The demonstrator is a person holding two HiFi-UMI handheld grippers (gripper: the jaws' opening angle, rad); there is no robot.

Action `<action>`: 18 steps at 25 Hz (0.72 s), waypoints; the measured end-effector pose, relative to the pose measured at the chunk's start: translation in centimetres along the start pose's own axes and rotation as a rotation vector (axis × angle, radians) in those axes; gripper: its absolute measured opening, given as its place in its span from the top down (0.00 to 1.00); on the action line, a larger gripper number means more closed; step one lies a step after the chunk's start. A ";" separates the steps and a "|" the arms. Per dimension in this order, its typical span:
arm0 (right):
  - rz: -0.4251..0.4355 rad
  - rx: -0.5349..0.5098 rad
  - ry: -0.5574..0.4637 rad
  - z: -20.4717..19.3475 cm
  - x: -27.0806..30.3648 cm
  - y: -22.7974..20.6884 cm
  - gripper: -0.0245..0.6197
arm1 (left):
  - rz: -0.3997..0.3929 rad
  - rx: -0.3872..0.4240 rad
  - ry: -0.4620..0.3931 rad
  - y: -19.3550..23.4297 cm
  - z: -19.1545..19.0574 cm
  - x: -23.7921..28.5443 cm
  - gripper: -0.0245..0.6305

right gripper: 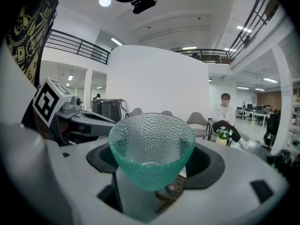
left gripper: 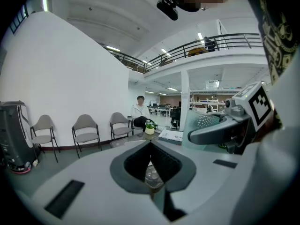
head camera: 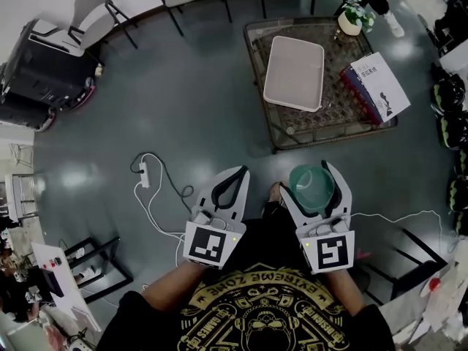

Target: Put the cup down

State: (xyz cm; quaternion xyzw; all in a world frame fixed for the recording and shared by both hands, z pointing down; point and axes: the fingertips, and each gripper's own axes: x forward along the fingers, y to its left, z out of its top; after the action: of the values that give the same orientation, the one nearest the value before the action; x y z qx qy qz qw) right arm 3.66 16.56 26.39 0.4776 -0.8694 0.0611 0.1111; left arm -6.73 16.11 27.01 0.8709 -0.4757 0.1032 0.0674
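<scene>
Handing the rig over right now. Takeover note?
Right gripper: shut on the teal cup, mouth up, held in the air short of the table.
Left gripper: shut, nothing in it.
On the table: a white tray, books, a potted plant.
Done: cup is in hand.
Left: carry it to a surface, set it down, open the jaws.

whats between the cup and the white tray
In the head view, only grey floor and the table's near edge lie between the cup and the tray.
</scene>
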 end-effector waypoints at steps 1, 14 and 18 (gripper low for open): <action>0.006 -0.004 -0.003 0.1 0.3 -0.4 0.36 | 0.006 0.000 0.001 0.0 0.2 0.5 0.98; 0.065 -0.027 -0.030 0.9 2.2 -6.2 0.36 | 0.046 0.029 0.009 -1.3 2.6 6.5 0.98; 0.069 -0.027 -0.035 1.0 2.7 -7.3 0.36 | 0.043 0.041 0.012 -1.5 3.1 7.7 0.98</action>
State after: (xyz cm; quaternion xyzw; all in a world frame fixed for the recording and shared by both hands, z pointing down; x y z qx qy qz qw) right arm 8.23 10.21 26.12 0.4465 -0.8880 0.0448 0.1002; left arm -1.11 10.00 25.86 0.8611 -0.4916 0.1197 0.0501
